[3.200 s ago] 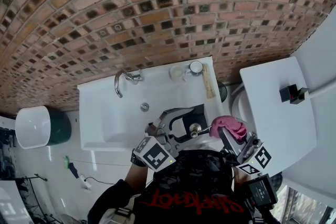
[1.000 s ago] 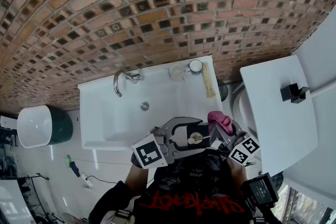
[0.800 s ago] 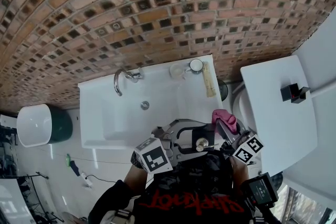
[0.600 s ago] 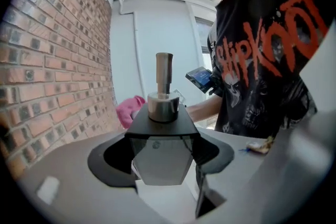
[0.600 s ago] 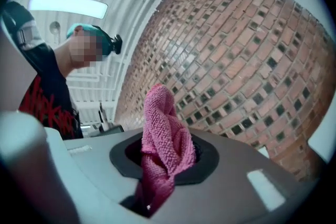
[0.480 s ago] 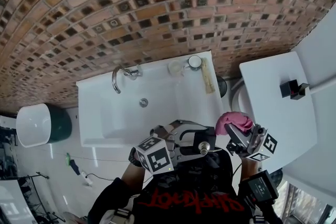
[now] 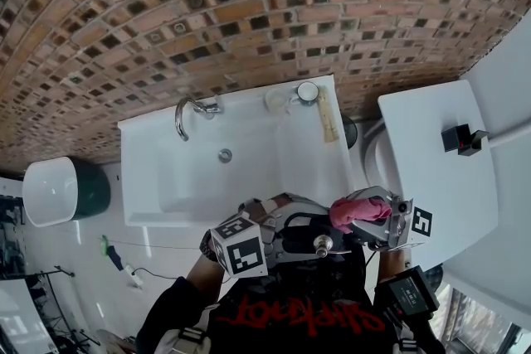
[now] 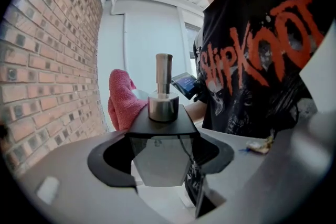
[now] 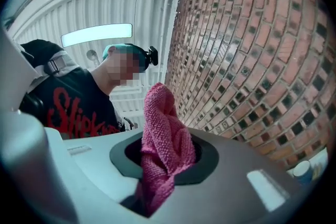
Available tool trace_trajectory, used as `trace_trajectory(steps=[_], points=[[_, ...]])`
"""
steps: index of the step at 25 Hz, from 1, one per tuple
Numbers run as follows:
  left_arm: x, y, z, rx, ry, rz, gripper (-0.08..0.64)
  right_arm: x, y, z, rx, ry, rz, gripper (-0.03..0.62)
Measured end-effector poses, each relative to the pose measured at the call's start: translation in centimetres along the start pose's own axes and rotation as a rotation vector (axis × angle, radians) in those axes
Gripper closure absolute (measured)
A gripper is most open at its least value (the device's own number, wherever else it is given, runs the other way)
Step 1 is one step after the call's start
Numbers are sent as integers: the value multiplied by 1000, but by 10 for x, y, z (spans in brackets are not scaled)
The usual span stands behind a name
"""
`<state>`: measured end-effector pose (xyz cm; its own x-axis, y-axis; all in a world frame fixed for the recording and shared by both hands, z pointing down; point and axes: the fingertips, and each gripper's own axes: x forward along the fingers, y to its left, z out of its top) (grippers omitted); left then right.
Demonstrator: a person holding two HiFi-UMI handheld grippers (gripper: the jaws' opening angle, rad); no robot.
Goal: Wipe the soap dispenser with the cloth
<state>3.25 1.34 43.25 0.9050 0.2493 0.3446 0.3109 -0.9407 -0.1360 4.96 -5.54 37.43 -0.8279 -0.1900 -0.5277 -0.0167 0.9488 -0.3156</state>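
In the head view, the left gripper [image 7: 300, 230] is low in the middle, over the near rim of a white rectangular ceramic sink [image 7: 274, 166]. Its jaws stand fairly wide and are closed on a soap dispenser with a smoky translucent body, black shoulder and metal pump [image 7: 320, 243], which it holds off the sink, close in front of the person's black T-shirt with red print [image 7: 290, 315]. The right gripper [image 7: 371, 215] is just to the right of the dispenser, and a bunched pink terry cloth [image 7: 355, 210] in it lies near the pump. A curved chrome tap [image 7: 187, 109] stands at the back of the sink against a red-brown brick wall [image 7: 249, 4]. In the left gripper view, the dispenser fills the gap between the two jaws, upright, with its body pressed at both sides and the pump rising above the black shoulder. The pink cloth shows just to the left of the metal collar, and whether the two touch cannot be told. In the right gripper view, the jaws are clamped tight on the cloth, which rises from between them in a folded peak, with the brick wall to the right.
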Motion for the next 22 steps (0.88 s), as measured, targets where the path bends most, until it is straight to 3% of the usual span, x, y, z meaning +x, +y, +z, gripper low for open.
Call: trace_trajectory(steps=[8,22], points=[[-15,-2,34,3,-121,-28,250,-9,2,1,20,-22,31,508],[-11,-26,50,88,-87,-140,250,-16,15,-15,179,-33,216,506]])
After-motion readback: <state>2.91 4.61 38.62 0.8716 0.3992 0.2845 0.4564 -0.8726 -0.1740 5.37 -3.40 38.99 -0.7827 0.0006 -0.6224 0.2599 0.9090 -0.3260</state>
